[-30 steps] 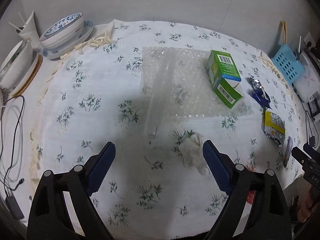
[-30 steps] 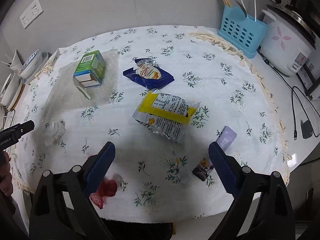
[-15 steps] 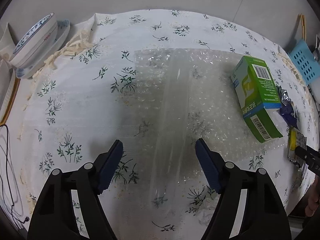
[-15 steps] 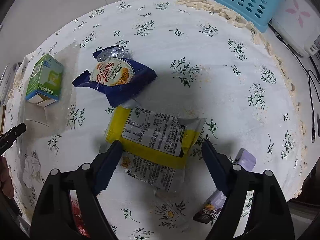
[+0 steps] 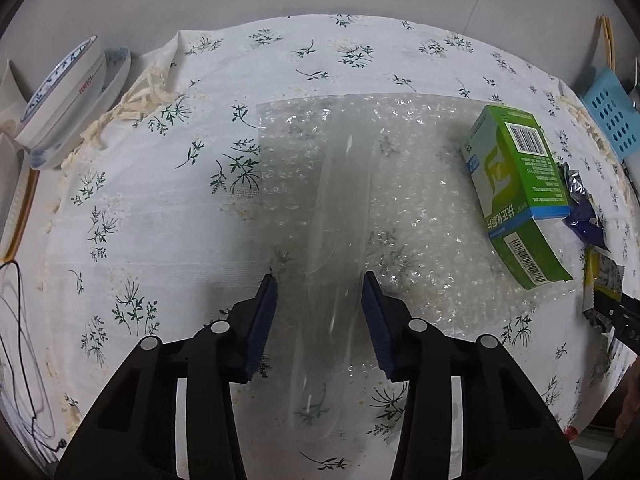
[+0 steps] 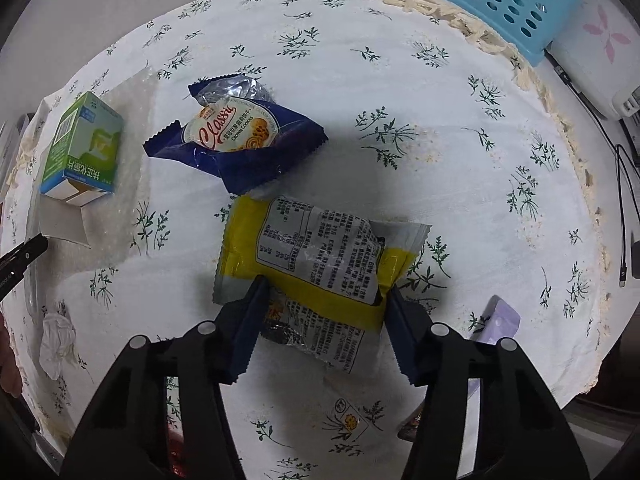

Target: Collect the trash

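Left wrist view: the left gripper (image 5: 319, 280) has just been closing around the raised clear fold of the bubble wrap sheet (image 5: 420, 208) at lower centre; whether its pads press the fold yet cannot be told. A green carton (image 5: 516, 192) lies on the sheet at the right.

Right wrist view: the right gripper (image 6: 325, 294) has just been closing and now grasps the yellow snack packet (image 6: 320, 256) at centre on the bench (image 6: 460, 152). A blue cookie wrapper (image 6: 240, 140) lies above it.

Beside the yellow packet (image 6: 316, 264), a red wrapper (image 6: 174, 446) and a purple pouch (image 6: 498, 320) sit half hidden behind the right hand-held gripper (image 6: 324, 300).
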